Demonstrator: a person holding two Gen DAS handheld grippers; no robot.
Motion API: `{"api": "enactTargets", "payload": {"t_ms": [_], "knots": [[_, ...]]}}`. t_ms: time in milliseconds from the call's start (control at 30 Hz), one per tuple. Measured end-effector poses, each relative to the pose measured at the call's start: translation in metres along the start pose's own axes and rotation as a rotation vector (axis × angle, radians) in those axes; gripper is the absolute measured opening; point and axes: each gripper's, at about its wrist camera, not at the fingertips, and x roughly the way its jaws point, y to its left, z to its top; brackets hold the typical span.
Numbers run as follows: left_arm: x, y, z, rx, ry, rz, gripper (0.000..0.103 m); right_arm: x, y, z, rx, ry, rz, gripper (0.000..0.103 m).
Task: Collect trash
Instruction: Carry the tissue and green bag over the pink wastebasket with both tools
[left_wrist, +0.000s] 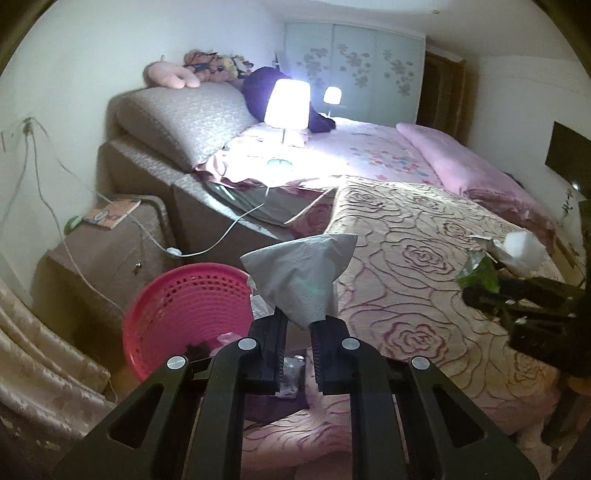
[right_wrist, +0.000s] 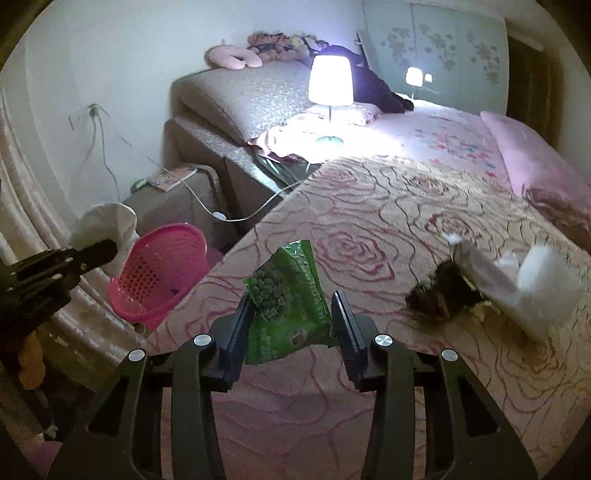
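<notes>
My left gripper (left_wrist: 300, 325) is shut on a white tissue (left_wrist: 301, 271) and holds it in the air just right of the pink basket (left_wrist: 184, 314), near the bed's edge. It also shows in the right wrist view (right_wrist: 105, 254), with the tissue (right_wrist: 103, 225) above the basket (right_wrist: 162, 273). My right gripper (right_wrist: 291, 306) has its jaws on both sides of a green snack bag (right_wrist: 288, 302), above the rose-patterned bedspread (right_wrist: 369, 229). The bag touches both fingers. In the left wrist view the right gripper (left_wrist: 476, 295) holds the green bag (left_wrist: 478, 273).
More trash lies on the bedspread at the right: a white wrapper (right_wrist: 517, 284) and a dark crumpled piece (right_wrist: 439, 291). A lit lamp (right_wrist: 330, 81) stands on the bed. A nightstand (left_wrist: 110, 254) with a cable stands behind the basket. A curtain (left_wrist: 44, 362) hangs left.
</notes>
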Motion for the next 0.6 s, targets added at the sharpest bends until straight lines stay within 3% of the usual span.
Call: {"api": "enactTargets", "payload": {"t_ms": [367, 600], "knots": [[0.001, 0.053, 0.010, -0.089, -0.036, 0.115, 0.012, 0.014, 0.022, 0.025, -0.038, -0.007, 0.030, 0.042], [0.014, 0.085, 0.007, -0.156, -0.009, 0.168, 0.012, 0.033, 0.043, 0.040, -0.049, 0.004, 0.066, 0.042]]}}
